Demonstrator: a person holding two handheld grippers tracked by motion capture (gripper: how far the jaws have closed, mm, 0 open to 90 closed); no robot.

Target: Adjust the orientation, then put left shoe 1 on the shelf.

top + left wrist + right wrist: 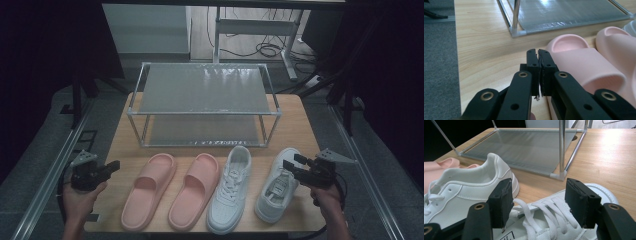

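Two-tier metal shoe rack [202, 107] stands across back of wooden table [125, 145], corner posts blocking straight passage; open slot between tiers. Front strip crowded: two pink slippers [172, 190] and two white sneakers [252, 185] side by side, narrow gaps between. Bare wood left of slippers and right of sneakers. Narrow bare band between shoe toes and rack base.

Left tongs [116, 165] pressed together — right tongs [291, 164] spread wide, both held level.
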